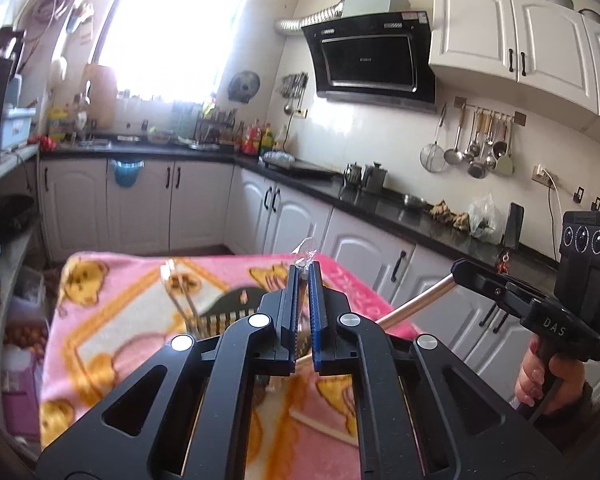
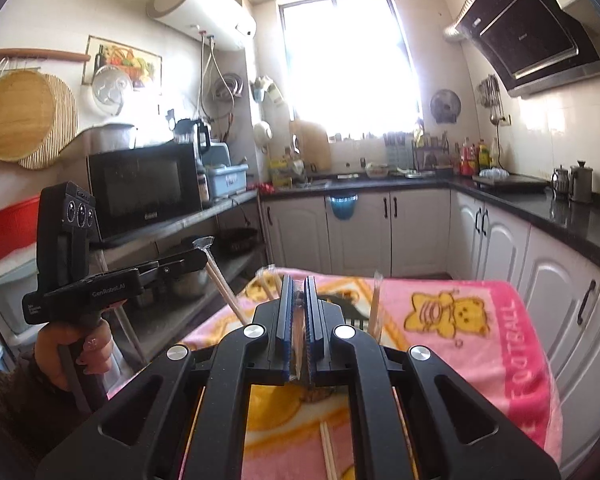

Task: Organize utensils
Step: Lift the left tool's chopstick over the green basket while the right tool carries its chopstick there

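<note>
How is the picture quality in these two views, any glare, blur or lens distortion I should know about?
Left wrist view: the window is blown out white, washing out the sill; the cabinets bow from fisheye distortion; the utensil holder on the pink blanket is smeared. Right wrist view: the same window glares, haze spreads over nearby walls, and the edges curve.

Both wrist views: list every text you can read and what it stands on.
"DAS": right claw, on its body.
"GenRobot.AI": left claw, on its body.
"FOOTBALL": pink blanket, along its border.
Range hood, microwave, blue bin: lettering too blurred to read.
</note>
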### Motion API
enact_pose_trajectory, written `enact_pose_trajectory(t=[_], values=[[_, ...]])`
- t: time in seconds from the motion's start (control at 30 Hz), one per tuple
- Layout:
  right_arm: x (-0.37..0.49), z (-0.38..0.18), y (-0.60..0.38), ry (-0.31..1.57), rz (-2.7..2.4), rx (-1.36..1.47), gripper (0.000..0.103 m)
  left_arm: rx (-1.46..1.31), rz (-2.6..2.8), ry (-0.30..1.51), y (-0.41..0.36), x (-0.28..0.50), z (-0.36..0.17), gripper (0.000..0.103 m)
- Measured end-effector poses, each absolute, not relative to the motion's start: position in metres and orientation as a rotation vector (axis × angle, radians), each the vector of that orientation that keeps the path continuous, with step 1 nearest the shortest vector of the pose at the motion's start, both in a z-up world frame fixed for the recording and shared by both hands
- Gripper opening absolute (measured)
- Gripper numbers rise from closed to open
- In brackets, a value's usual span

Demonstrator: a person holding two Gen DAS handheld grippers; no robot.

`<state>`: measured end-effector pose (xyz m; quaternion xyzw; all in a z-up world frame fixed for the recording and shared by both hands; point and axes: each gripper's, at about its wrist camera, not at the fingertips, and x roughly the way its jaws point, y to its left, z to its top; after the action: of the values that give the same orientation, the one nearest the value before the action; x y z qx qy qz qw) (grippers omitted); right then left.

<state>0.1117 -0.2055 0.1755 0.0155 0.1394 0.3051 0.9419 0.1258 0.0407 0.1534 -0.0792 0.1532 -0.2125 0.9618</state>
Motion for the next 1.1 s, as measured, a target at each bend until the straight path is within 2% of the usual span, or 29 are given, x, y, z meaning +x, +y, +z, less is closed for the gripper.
enact_pose_trajectory(t=[0.3, 0.53, 1.1], values=[[0.126, 0.231, -0.204, 0.149, 0.620, 0.005, 0.006, -0.119, -0.401, 0.208, 0.043, 0.139, 0.209, 0.002], [0.153, 0.254, -0.206, 0.125, 0.615, 0.020, 0.006, -0.093, -0.387, 0.170, 0.034, 0.165, 0.233, 0.002], [0.198, 0.267, -0.203, 0.123, 0.563, 0.029, 0.006, -0.135, -0.338, 0.190, 0.020, 0.240, 0.224, 0.002]])
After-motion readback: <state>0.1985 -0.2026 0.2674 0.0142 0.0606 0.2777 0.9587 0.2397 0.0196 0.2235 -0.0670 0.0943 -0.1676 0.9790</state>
